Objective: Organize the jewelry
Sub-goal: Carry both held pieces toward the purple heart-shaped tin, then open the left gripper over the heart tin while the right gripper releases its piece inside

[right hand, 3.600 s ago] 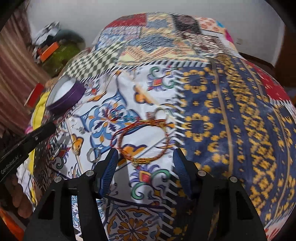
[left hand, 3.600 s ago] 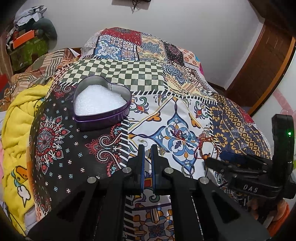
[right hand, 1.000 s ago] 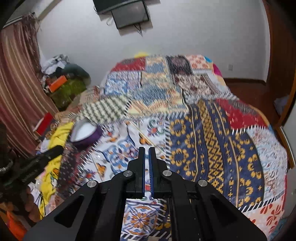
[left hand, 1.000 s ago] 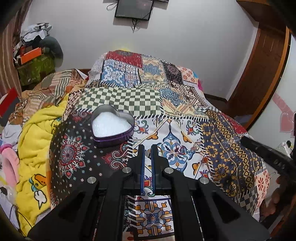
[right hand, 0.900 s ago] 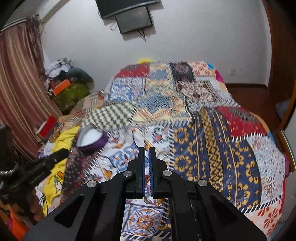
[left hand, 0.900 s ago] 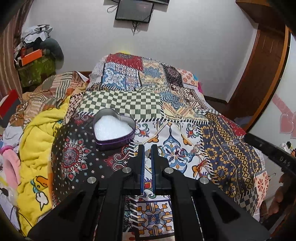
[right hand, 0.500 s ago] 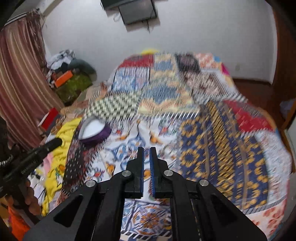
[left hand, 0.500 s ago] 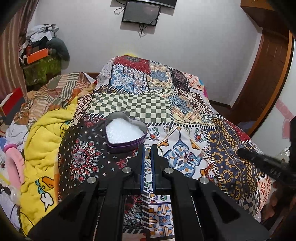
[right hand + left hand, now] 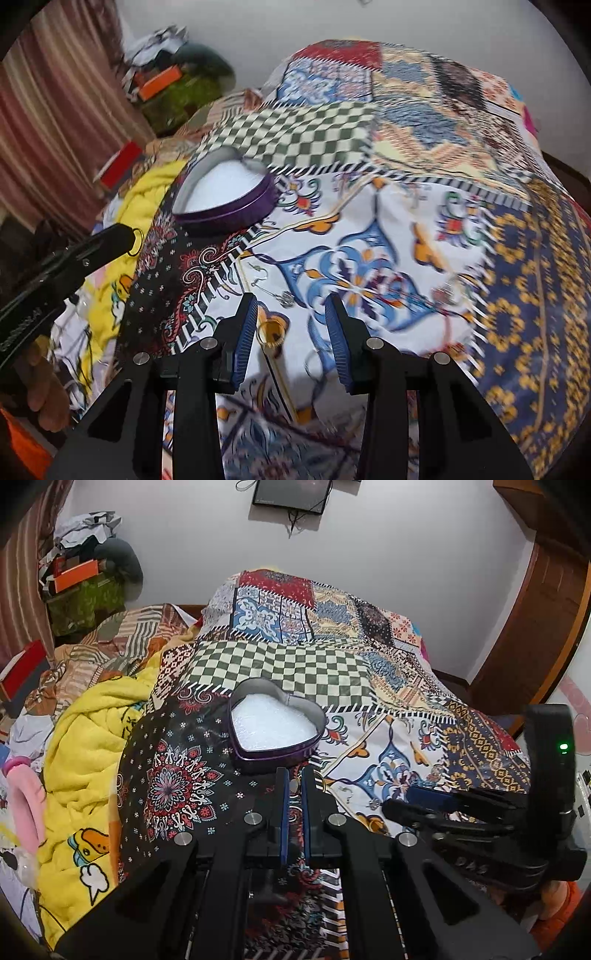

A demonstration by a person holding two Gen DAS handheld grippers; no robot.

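item: jewelry sorting, pick-up stage. my judgement: one piece is on its way to the tin and the next is being lined up.

left gripper: pads drawn nearly together, with something small and round between the tips. from the right wrist view, a gold ring sits pinched at the tip of that gripper, so i count it as holding the ring, though the left view is too cramped to be sure. it hovers just short of the heart tin.

heart tin: purple, open, white filling inside, resting on the patchwork bedspread. nothing of jewelry visible in it yet.

right gripper: spread wide, empty, low over the white-and-blue patch of the bedspread. a second gold ring lies flat just inside the left pad, off centre. small silver earrings lie beyond the tips; a red cord bracelet lies further right, blurred.

next move, left: carry forward over the tin rim, then release.

next move, right: shift left to centre on the flat ring, lower to the cloth, close without bunching fabric.
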